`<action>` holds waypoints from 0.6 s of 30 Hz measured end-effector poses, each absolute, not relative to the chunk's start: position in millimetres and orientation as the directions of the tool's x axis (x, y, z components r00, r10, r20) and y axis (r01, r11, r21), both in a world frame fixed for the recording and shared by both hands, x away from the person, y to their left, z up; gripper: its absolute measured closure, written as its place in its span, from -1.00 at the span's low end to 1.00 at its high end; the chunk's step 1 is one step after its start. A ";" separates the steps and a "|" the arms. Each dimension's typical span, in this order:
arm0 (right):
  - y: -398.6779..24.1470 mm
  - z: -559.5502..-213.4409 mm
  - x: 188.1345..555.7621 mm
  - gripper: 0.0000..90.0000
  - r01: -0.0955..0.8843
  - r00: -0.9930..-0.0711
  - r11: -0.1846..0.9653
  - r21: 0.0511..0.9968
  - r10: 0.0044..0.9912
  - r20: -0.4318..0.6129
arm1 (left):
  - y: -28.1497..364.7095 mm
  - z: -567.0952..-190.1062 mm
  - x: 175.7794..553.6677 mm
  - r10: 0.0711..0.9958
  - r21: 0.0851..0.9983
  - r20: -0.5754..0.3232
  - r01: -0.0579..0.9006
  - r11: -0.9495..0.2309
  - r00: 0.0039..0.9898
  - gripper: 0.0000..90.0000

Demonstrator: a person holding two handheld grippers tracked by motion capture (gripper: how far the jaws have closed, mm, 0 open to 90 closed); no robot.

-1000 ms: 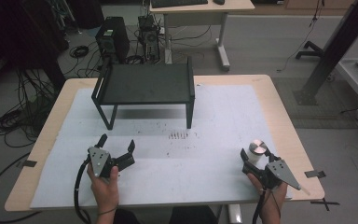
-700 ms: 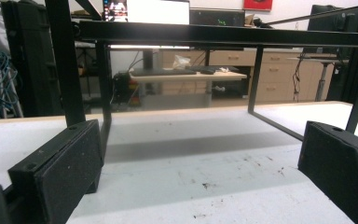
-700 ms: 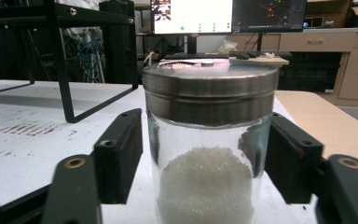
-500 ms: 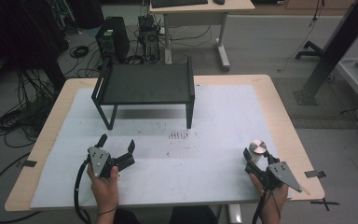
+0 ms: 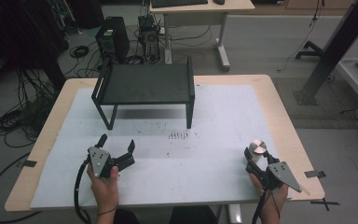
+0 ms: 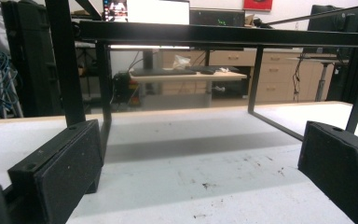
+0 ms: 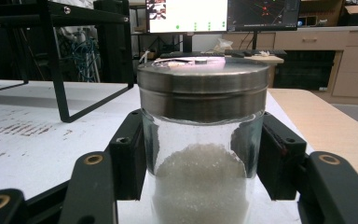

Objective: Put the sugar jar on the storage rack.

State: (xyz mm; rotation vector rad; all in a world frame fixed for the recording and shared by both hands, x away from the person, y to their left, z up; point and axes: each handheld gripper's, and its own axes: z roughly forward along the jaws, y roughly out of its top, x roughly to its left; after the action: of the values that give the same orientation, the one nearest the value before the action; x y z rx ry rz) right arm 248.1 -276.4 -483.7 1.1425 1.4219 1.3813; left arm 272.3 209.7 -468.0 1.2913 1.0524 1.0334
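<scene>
A glass jar [image 7: 202,154] with a metal lid [image 5: 258,146] stands upright near the right front edge of the worktop [image 5: 223,121], part filled with white grains. The right tongs [image 5: 255,161] have just been closing and now clamp the jar's glass sides, one pad on each flank below the lid. The left tongs [image 5: 117,148] rest low near the front left with their jaws wide apart and nothing between them, facing a black metal stand [image 5: 144,84] farther back.

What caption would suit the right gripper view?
Right gripper shut on a glass jar of white grains, metal lid on.
</scene>
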 end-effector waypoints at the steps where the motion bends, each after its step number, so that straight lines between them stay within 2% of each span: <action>1: -276.5 -483.7 248.1 -0.02 0.059 -0.245 -0.018 0.998 0.969 0.032 | 209.7 -468.0 272.4 0.976 1.000 -0.017 0.000 0.018 0.219 -0.99; 18: -276.6 -483.9 248.2 -0.02 0.059 -0.244 -0.019 0.998 0.969 0.033 | 209.4 -468.0 272.5 0.976 1.000 -0.016 -0.001 0.017 0.219 -0.99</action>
State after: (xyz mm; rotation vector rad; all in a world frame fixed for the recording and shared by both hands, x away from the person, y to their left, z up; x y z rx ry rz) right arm 248.2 -276.6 -483.9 1.1430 1.4209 1.3832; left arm 272.5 209.4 -468.0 1.2908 1.0512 1.0350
